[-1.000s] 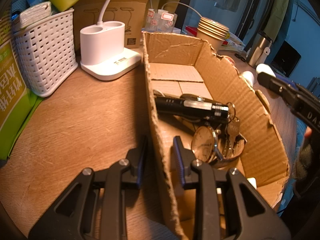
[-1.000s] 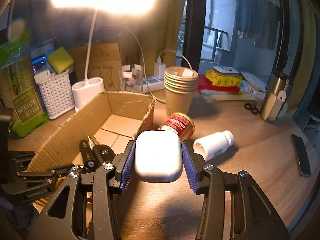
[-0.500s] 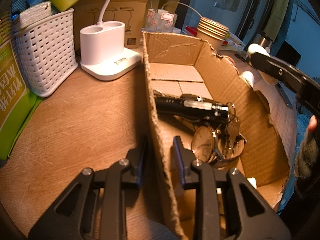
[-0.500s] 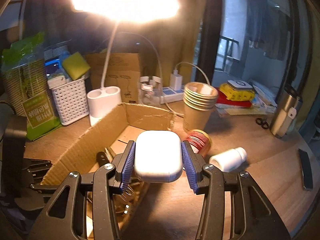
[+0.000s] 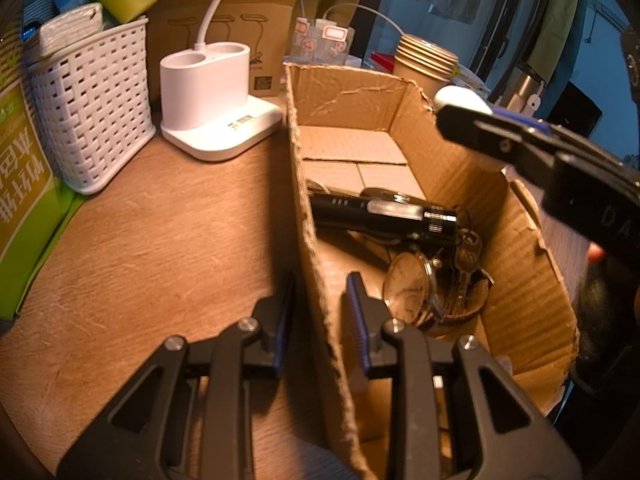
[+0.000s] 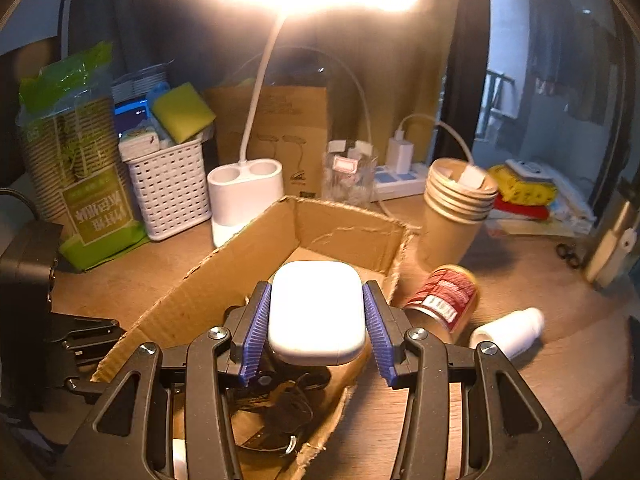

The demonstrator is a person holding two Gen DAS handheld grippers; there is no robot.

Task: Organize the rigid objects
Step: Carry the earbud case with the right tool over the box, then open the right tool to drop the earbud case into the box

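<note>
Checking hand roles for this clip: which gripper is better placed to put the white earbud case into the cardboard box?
Right. The right gripper already clamps the earbud case above the cardboard box; the left gripper is shut on the box wall, steadying it.

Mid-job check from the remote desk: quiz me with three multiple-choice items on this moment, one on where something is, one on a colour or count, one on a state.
1. Where is the flashlight?
A. inside the cardboard box
B. in the white basket
C. on the table beside the red can

2. What colour is the case in the right gripper?
A. black
B. white
C. green

3. What is the left gripper doing?
A. hanging open above the table
B. holding the watch
C. shut on the box's side wall

Answers:
1 A: it lies on the box floor, next to the keys.
2 B: the case between the blue pads is plain white.
3 C: one finger sits outside the wall, the other inside.
</note>
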